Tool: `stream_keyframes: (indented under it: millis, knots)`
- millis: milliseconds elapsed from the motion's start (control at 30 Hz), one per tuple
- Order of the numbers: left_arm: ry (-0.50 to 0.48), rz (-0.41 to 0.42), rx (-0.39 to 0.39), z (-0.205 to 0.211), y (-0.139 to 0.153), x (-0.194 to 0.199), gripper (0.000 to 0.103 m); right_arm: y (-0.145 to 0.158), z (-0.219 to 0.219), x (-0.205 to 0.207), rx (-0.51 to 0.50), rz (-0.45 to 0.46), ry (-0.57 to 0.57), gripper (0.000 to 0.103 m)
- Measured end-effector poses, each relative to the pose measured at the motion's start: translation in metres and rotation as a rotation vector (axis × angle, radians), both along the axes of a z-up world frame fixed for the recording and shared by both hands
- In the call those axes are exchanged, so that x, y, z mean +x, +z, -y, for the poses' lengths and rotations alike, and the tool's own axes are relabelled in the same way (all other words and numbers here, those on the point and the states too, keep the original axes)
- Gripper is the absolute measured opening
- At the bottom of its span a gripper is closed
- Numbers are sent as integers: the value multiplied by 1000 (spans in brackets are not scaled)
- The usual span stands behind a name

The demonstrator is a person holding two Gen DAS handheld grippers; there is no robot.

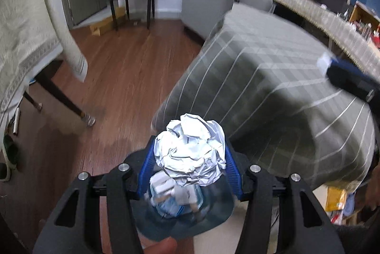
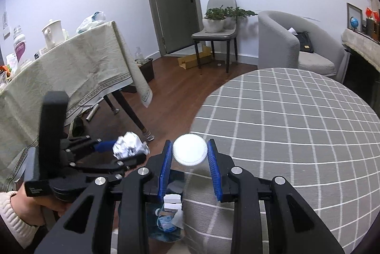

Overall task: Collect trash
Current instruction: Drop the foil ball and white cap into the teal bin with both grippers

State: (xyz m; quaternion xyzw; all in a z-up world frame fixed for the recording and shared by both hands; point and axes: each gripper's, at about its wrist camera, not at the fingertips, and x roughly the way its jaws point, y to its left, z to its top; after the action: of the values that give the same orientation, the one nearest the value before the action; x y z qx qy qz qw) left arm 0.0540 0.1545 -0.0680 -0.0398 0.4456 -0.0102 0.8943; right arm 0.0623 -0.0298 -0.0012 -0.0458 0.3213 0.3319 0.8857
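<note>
In the left wrist view, the left gripper (image 1: 190,154) has its blue-padded jaws partly open and clamped on a crumpled ball of silver foil (image 1: 190,149), which hides most of the translucent blue-tinted trash bin (image 1: 213,204) below; white scraps and blue bits lie inside it, blurred. The right gripper (image 2: 189,154) pinches a white ridged paper cup liner (image 2: 189,153) at the edge of the round table under a grey checked cloth (image 2: 296,123).

Home living rm: armchair (image 2: 285,40), clothed tables (image 2: 296,116), plants (image 2: 220,14).
</note>
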Motion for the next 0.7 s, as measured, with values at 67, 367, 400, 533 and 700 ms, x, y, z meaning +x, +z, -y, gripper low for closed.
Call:
stream_keyframes:
  millis: [67, 367, 400, 533, 700]
  knots:
    - [6, -16, 23, -4, -3, -3, 59, -1, -9, -1, -2, -1, 12, 31]
    - [-18, -88, 0, -27, -15, -12, 73, -15, -58, -1, -25, -40, 70, 31]
    - [-12, -78, -9, -32, -12, -15, 75, -18, -62, -1, -32, -45, 74, 31]
    - [14, -40, -21, -46, -2, -21, 80, -28, -79, 0, -56, -74, 78, 31]
    - [36, 21, -23, -62, 12, -28, 81, -44, -94, 0, -85, -120, 89, 31]
